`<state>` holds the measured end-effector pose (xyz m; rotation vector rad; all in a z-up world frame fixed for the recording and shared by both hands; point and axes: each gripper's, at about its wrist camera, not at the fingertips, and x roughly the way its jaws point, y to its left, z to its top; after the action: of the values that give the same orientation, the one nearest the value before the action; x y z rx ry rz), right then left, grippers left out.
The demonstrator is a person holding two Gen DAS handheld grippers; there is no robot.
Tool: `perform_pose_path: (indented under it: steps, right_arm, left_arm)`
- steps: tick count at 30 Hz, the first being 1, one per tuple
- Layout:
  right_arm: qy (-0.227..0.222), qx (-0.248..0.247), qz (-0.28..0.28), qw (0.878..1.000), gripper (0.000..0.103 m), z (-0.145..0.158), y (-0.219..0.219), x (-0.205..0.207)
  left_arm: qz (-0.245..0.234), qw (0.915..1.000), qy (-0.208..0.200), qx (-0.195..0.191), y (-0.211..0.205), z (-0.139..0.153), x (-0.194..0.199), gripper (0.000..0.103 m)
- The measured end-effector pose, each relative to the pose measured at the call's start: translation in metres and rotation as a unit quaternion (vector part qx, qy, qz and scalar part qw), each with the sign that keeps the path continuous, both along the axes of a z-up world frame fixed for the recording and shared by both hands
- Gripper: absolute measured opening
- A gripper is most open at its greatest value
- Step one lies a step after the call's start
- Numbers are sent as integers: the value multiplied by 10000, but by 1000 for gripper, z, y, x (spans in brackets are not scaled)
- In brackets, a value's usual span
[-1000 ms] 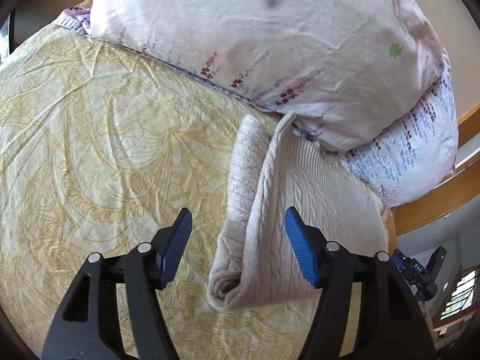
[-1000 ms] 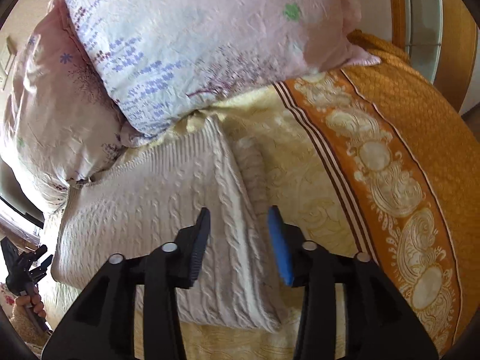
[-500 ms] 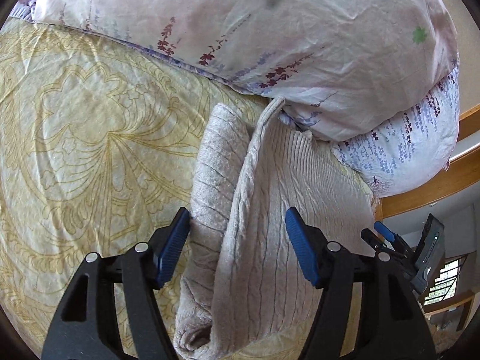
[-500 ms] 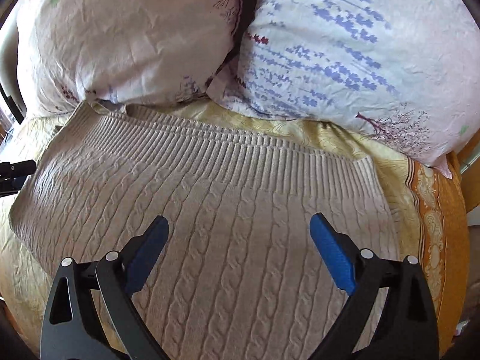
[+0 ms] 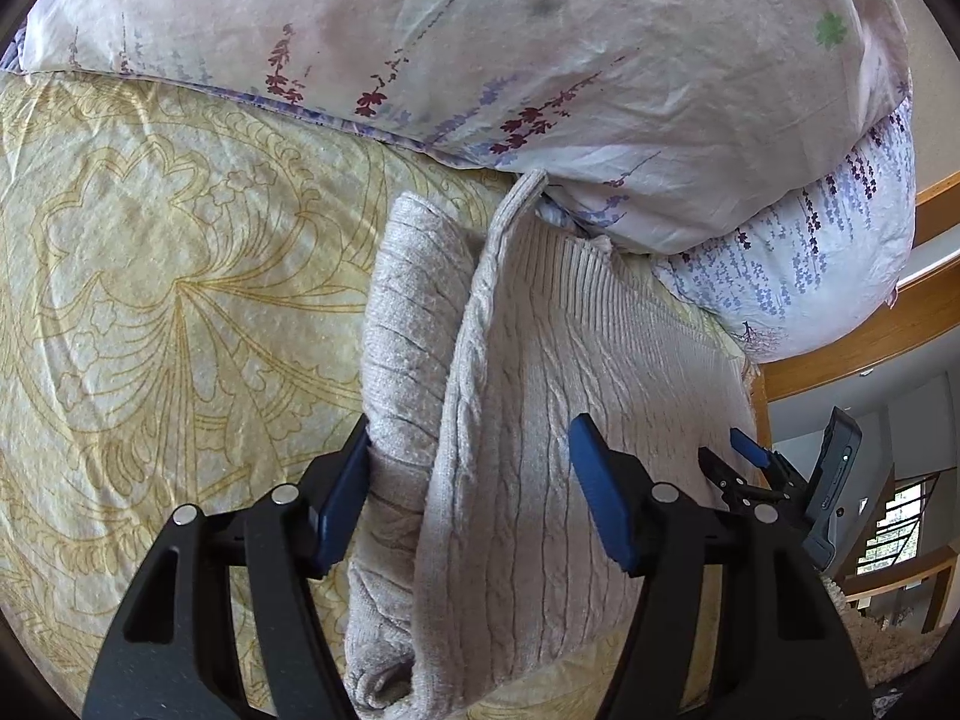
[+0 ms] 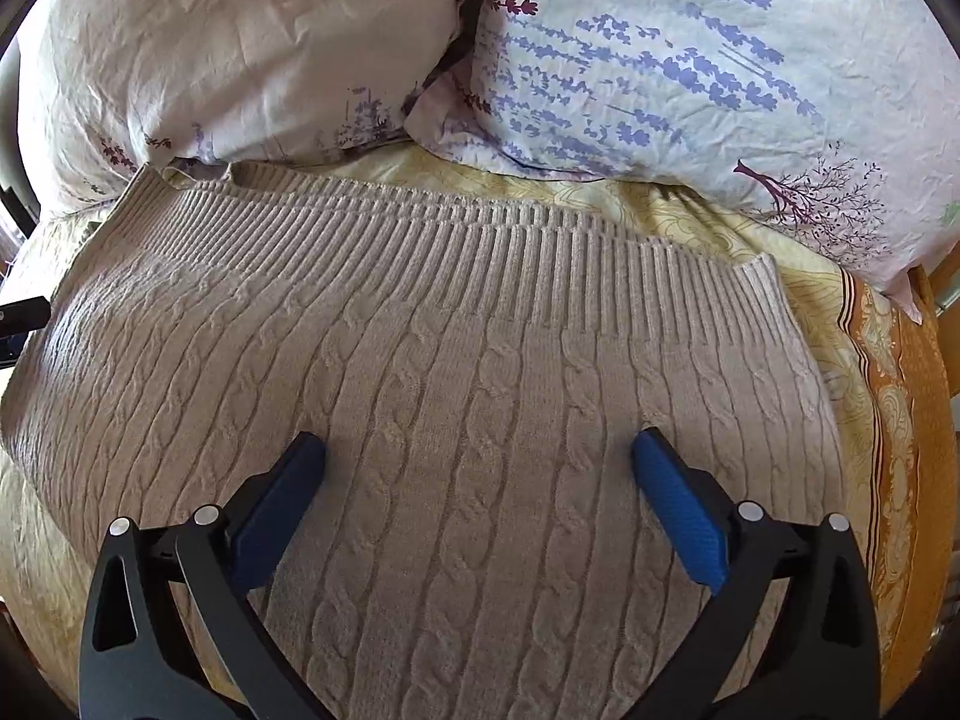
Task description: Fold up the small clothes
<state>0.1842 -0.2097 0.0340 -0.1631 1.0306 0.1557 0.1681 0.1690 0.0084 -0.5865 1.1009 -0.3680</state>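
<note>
Bed: covered by a yellow patterned bedspread (image 5: 168, 312), orange border at its right edge.
On it: folded cable-knit sweater (image 6: 456, 420); two floral pillows (image 6: 690, 60) touching the sweater's ribbed hem.

A beige cable-knit sweater (image 6: 456, 396) lies folded flat on the bed, its ribbed hem (image 6: 456, 222) at the far edge, just short of the pillows. Its left side (image 5: 408, 372) bunches into a thick roll.

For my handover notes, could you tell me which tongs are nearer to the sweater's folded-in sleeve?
Left. The left tongs straddle the folded sleeve, one pad against it. The right tongs hang open over the sweater body's middle, away from it.
</note>
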Motion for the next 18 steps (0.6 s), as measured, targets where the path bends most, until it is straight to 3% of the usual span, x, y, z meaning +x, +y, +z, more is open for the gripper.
perform_pose_path:
  steps: [5,6,8,10,14,18]
  right_arm:
    - [17,23,-9,10000,102,0,0,0]
    - [19,27,-6,10000,102,0,0,0]
    - [20,28,-4,10000,102,0,0,0]
    - [21,28,-3,10000,102,0,-1,0]
    - [31,33,0,10000,102,-1,0,1]
    - [31,32,-4,10000,102,0,-1,0]
  left_arm:
    - [-168,9999,38,-16,-13,1,2,68]
    - [-172,9998,42,-79,-15,0,2,65]
    - [-148,9996,113,-208,-19,-5,2,42]
    - [-113,9993,122,-323,-21,-8,1,28]
    - [-47,9975,-57,-703,-21,0,-2,18]
    - [-89,9934,-300,-1102,-31,21,-2,15]
